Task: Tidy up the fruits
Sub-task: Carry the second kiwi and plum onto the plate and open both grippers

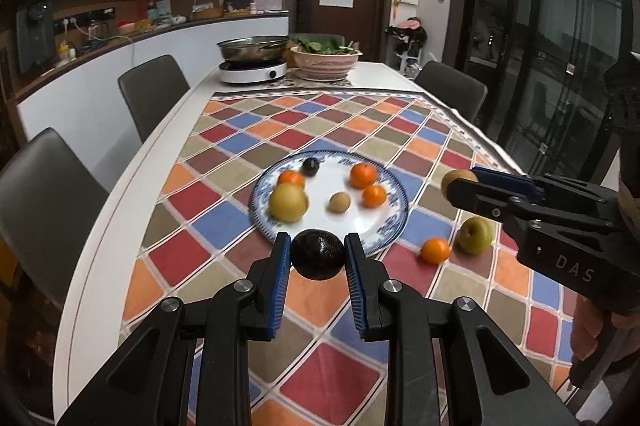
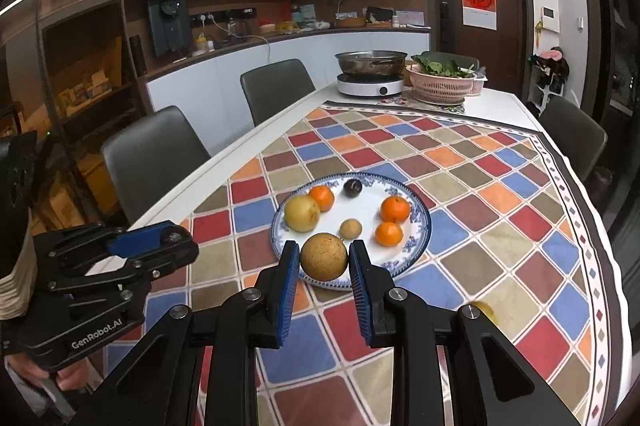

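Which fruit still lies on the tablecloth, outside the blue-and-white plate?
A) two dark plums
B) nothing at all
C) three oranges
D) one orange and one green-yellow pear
D: the left wrist view shows one orange and a green-yellow pear side by side on the tablecloth, to the right of the plate.

The right gripper (image 2: 324, 258) clamps a round tan fruit (image 2: 323, 256) between its blue fingers (image 2: 290, 278). Just beyond the fingers, a blue-rimmed plate (image 2: 420, 238) holds more fruit on the desk (image 2: 520, 226).
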Demonstrator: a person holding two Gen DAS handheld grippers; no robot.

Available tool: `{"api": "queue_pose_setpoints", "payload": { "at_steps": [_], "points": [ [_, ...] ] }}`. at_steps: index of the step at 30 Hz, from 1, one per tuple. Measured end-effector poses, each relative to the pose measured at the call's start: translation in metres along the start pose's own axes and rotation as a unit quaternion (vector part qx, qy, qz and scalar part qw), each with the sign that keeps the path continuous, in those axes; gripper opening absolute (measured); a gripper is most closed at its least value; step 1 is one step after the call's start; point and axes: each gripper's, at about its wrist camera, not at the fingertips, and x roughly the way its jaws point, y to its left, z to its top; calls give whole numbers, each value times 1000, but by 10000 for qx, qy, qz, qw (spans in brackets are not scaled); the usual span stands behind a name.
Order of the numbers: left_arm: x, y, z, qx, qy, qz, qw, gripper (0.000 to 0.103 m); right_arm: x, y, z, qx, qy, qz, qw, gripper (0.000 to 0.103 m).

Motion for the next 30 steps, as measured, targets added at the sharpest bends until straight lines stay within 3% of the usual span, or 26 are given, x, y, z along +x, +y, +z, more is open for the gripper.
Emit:
{"api": "queue_pose_setpoints", "payload": {
  "at_steps": [18, 30],
  "points": [
    [51, 4, 63, 107, 146, -390, 9991, 27, 47, -27, 58, -199, 269, 32, 9994, 27],
    [125, 14, 93, 149, 736, -697, 9947, 27, 118, -57, 86, -26, 913, 140, 9957, 27]
  ]
}}
